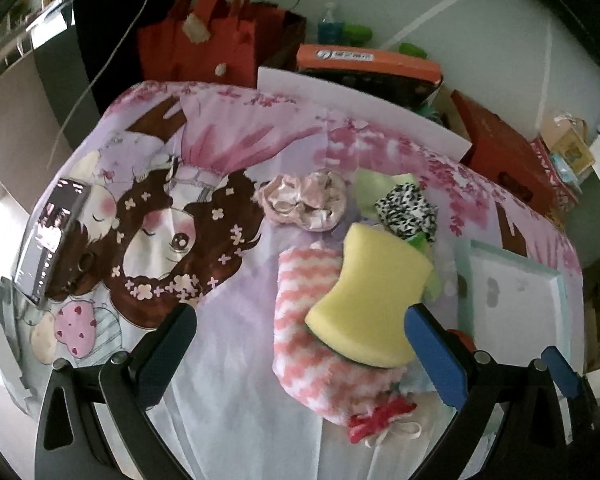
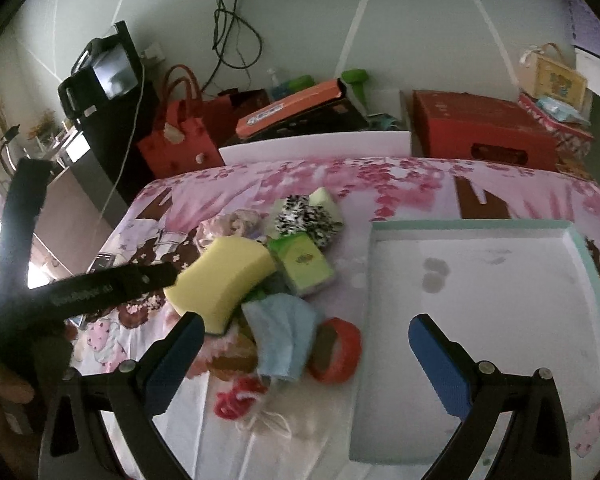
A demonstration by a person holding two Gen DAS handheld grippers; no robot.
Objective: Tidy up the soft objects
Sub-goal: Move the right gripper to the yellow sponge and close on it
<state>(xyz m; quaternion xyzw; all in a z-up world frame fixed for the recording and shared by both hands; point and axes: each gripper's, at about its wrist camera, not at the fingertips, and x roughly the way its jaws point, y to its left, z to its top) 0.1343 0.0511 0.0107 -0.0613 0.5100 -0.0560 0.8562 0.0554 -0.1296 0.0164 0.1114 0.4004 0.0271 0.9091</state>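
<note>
- The phone (image 1: 48,236) lies far to the left of the yellow sponge, at the edge of the bed (image 1: 228,400), well apart from the soft things and seemingly no part of the sorting.
- The left gripper (image 1: 300,332) hovers over the bed with its jaws spread wide and empty; I judge it is lining up on the pile just ahead.
- The pink-and-white fuzzy pouch (image 1: 304,320) lies directly under and left of the sponge, its red drawstring end pointing toward the camera.
- The yellow sponge (image 1: 374,296) rests tilted on top of the pouch, the highest thing in the heap, so probably the easiest to take first.
- Behind the sponge sit a pink satin scrunchie (image 1: 304,200) and a black-and-white spotted scrunchie (image 1: 406,208), close together.
- Just right of the sponge, in the right wrist view, lie a green tissue pack (image 2: 302,266), a light blue cloth (image 2: 286,334) and a red band (image 2: 338,350), loosely heaped and touching.
- The right gripper (image 2: 306,340) hangs with jaws wide apart, holding nothing, between the heap and the tray.
- The white tray (image 2: 580,240) with a mint rim lies right of the sponge, holding nothing, likely the place meant for the soft objects.
</note>
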